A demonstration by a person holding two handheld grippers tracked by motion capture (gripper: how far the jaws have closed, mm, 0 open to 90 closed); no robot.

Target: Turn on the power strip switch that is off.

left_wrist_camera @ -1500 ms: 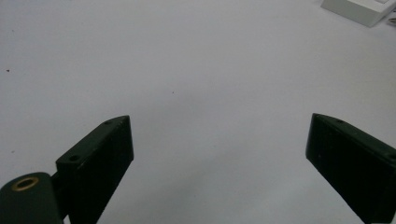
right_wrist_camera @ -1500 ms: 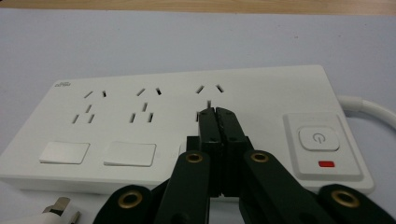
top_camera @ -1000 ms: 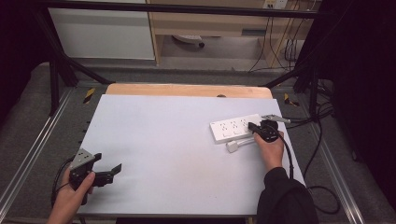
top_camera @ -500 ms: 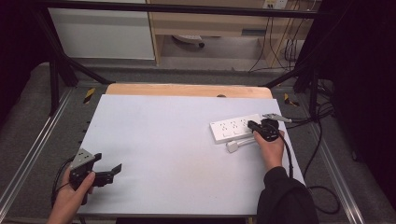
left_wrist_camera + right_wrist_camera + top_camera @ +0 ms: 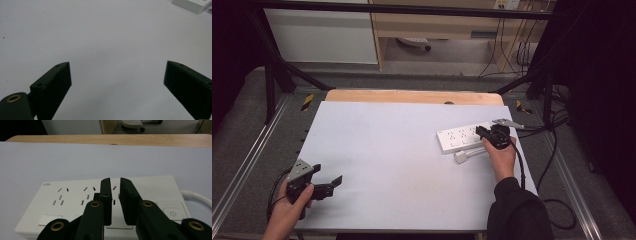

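A white power strip [image 5: 460,139] lies at the right of the white table, its cable running off to the right. My right gripper [image 5: 482,132] hovers over the strip's right half. In the right gripper view its jaws [image 5: 114,180] stand a narrow gap apart above the sockets [image 5: 60,195], near the switch [image 5: 172,213]. They have just been opening, and nothing is between them. A small white plug piece [image 5: 466,156] lies just in front of the strip. My left gripper [image 5: 328,173] rests low at the table's near left, open wide over bare table [image 5: 117,64].
The white sheet [image 5: 402,160] covers a wooden table whose far edge [image 5: 412,96] shows bare. Black frame bars and cables [image 5: 552,130] stand around the right side. A white cabinet [image 5: 322,35] stands beyond the table.
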